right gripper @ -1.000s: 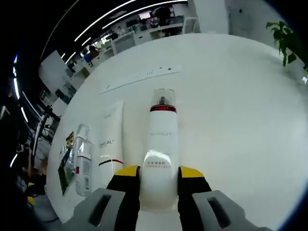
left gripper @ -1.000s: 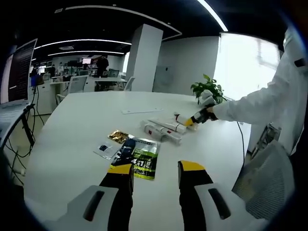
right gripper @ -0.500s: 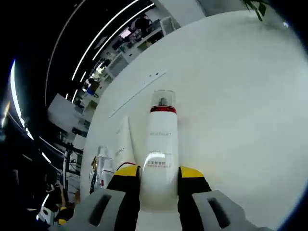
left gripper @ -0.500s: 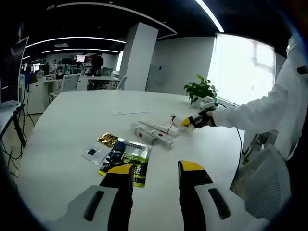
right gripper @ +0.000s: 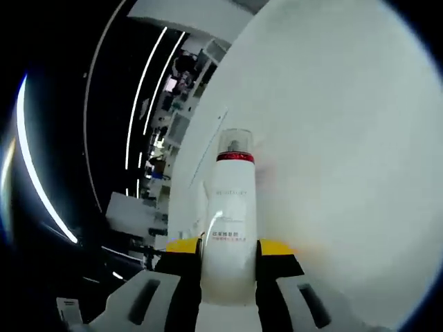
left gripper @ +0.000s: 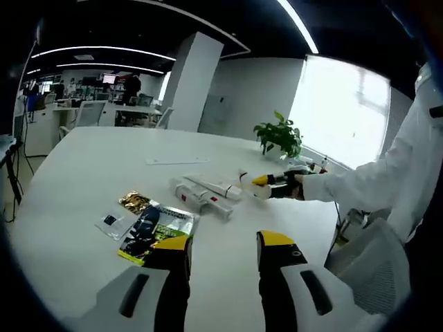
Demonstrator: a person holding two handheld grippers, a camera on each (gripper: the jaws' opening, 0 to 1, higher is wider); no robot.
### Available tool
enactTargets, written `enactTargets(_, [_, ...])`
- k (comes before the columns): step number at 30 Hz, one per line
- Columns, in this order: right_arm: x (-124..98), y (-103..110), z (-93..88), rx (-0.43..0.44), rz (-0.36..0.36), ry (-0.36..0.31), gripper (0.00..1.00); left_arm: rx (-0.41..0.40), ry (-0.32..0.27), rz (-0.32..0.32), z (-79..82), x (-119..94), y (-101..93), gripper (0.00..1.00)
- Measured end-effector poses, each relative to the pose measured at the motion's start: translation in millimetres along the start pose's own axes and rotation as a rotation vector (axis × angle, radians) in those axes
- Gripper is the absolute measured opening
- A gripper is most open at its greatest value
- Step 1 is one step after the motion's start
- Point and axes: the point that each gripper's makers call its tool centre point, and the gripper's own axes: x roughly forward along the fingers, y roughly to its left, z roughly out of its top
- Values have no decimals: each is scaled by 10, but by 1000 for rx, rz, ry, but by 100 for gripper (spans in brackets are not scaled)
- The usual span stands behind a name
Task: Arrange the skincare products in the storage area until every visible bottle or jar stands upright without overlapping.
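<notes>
Right gripper [right gripper: 228,259]: jaws pinched on the lower body of a white spray bottle [right gripper: 232,214] with a red collar and clear cap. The bottle's long axis runs straight out ahead along the jaws, cap farthest from the claw. The white table [right gripper: 346,138] lies beyond it; judged lifted, not yet stood upright.

Left gripper [left gripper: 221,252]: jaws spread, holding nothing. Well ahead of it lie white tubes [left gripper: 204,194] on their sides; nearer, left of the jaws, a green sachet [left gripper: 156,232].

Right hand is committed; base must turn down toward the table.
</notes>
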Motion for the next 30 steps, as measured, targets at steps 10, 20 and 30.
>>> enactTargets(10, [-133, -63, -101, 76, 128, -10, 21, -56, -24, -65, 105, 160, -110, 33])
enactTargets(20, [-317, 14, -334, 73, 212, 10, 21, -114, -37, -119, 185, 333, -179, 34])
enactTargets(30, [-555, 450, -726, 2, 339, 79, 21, -178, -73, -142, 316, 572, -229, 31])
